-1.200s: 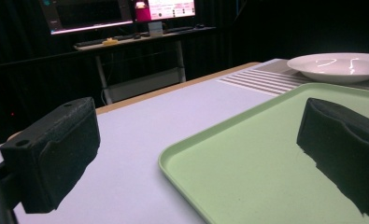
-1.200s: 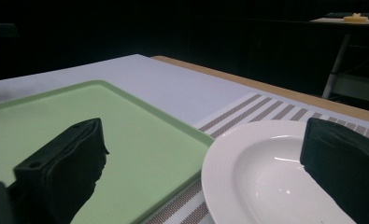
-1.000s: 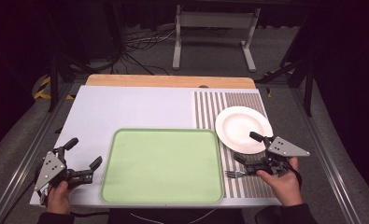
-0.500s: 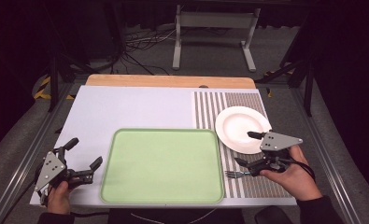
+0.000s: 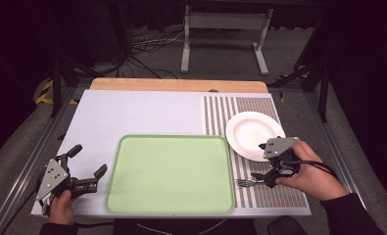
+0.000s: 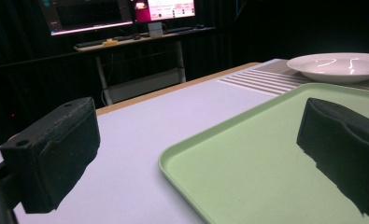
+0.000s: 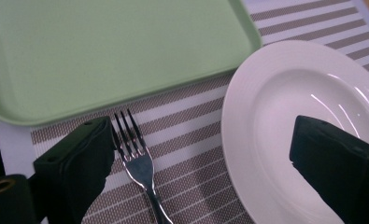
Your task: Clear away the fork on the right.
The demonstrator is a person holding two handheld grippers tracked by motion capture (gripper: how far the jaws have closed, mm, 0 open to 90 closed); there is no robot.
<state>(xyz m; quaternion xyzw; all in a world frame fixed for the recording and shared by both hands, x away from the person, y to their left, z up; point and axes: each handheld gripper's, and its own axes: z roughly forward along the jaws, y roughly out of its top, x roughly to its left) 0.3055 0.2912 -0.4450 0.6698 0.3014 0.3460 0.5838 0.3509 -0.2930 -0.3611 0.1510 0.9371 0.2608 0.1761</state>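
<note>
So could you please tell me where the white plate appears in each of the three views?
High view: the white plate lies right of centre on the striped mat, beyond the right gripper.
Left gripper view: top right corner, beyond the green tray.
Right gripper view: right half, beside the fork.
Shared landmark: the green tray, beside the plate.

- We see a fork (image 7: 140, 163) of polished, shiny metal.
- The white plate (image 7: 285, 116) looks like glossy glazed ceramic.
- The green tray (image 7: 102, 51) seems smooth, matt plastic.
- The striped mat (image 7: 182, 140) shows a rough woven texture.
- The fingers (image 7: 74, 163) look matt black, slightly grainy.
</note>
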